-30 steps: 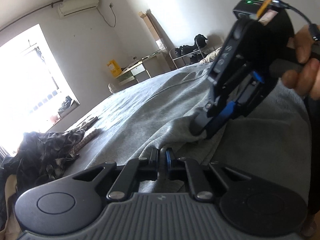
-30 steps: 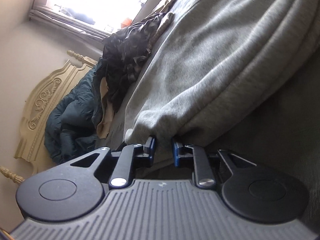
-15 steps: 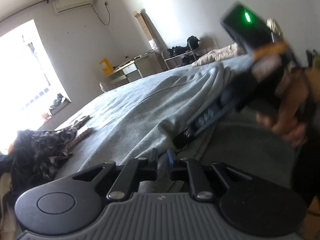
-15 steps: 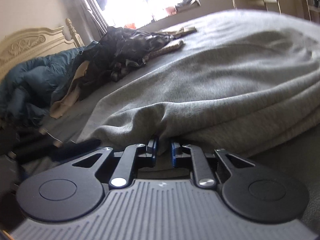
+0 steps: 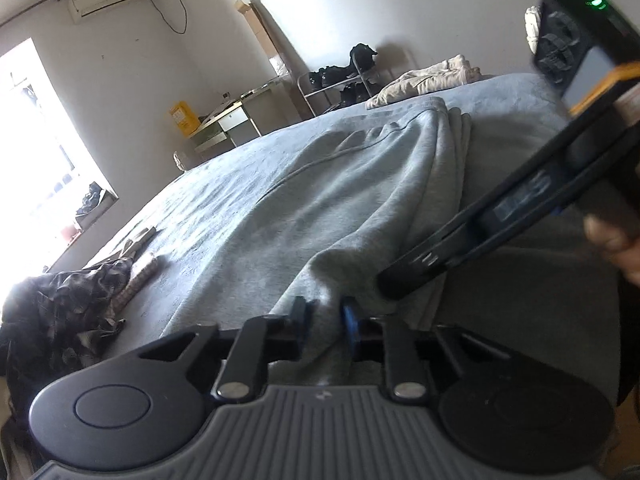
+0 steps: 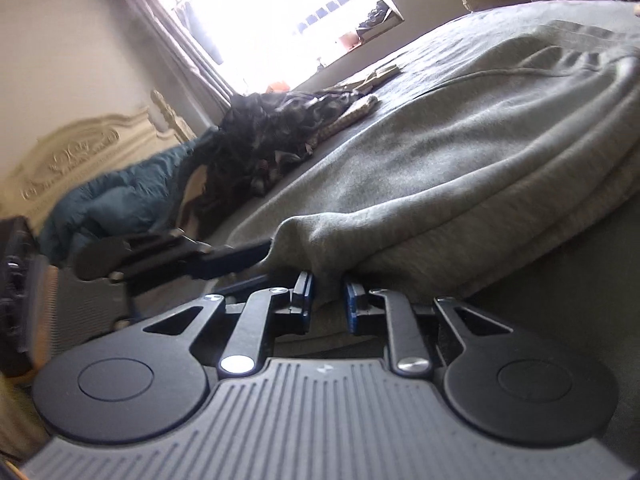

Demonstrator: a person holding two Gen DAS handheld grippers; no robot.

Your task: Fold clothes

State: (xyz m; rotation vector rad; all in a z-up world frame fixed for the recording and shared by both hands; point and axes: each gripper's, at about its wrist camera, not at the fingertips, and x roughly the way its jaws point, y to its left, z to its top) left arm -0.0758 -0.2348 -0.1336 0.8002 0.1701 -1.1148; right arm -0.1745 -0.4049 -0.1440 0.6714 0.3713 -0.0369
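Grey-sheeted bed (image 5: 248,168), grey sweatshirt (image 5: 352,184) spread across.
Left gripper (image 5: 324,312) and right gripper (image 6: 328,292) both clamped on its bunched edge.

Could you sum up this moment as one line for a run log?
left gripper: shut on grey garment | right gripper: jaws opening, garment edge between | both at the same end | bed: garment partly folded
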